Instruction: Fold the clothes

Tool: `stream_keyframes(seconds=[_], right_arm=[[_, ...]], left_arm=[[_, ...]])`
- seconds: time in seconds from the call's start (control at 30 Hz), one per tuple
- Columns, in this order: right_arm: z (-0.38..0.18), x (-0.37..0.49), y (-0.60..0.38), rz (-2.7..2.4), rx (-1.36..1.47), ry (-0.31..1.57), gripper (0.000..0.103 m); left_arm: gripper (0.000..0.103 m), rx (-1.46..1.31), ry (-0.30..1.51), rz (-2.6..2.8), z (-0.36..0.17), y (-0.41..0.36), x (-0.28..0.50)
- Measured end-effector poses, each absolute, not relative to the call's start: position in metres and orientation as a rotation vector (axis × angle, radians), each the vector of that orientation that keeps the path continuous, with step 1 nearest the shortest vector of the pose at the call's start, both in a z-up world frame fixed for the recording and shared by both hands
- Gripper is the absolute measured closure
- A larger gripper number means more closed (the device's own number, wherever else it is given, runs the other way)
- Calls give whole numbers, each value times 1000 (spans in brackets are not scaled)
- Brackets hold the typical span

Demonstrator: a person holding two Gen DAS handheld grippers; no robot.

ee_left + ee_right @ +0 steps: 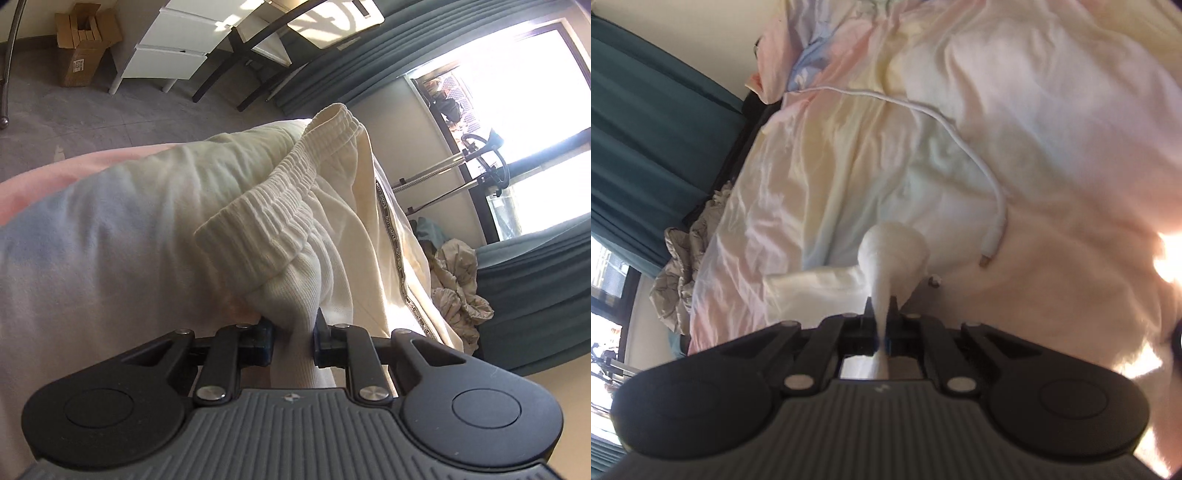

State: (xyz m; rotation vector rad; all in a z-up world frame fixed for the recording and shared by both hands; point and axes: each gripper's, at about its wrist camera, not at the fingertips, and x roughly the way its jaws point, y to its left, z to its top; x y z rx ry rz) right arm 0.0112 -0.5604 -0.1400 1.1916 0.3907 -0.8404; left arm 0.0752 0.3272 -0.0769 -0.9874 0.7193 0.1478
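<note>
Bed, pastel sheet; cream sweatpants lifted above it, not yet folded. Left gripper fingers pinching fabric below the waistband; right gripper fingers clamping a bunched fold. Folding barely begun, I judge.

Cream ribbed trousers, elastic waistband bunched, lifted above the pastel bed

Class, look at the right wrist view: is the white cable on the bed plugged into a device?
No: the white cable lies loose on the bedsheet, its connector end bare.
</note>
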Motion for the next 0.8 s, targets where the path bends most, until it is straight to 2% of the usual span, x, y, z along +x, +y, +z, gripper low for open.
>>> stream_keyframes(seconds=[0.13,0.17,0.2,0.23,0.27,0.3,0.33,0.43,0.67,0.8], right_arm=[[-151,13,-548,-880,1186,442,91],[-146,14,-545,-886,1162,439,85],[-142,14,-542,-892,1137,434,74],[-135,13,-539,-903,1103,417,68],[-129,12,-536,-916,1065,393,54],[-122,11,-533,-927,1026,372,50],[-115,10,-530,-937,988,351,50],[-96,8,-521,-906,913,290,49],[-57,25,-484,-668,706,239,49],[-48,37,-462,-496,641,255,49]], left_arm=[[75,-899,765,162,-78,322,75],[70,-884,767,174,-76,319,74],[68,-861,771,195,-73,315,71],[59,-833,769,208,-70,312,69],[42,-803,766,220,-67,309,67],[36,-760,758,236,-61,304,61],[30,-726,744,246,-55,299,58],[26,-633,718,240,-37,282,50],[19,-397,603,147,5,203,60],[19,-272,552,48,13,141,68]])
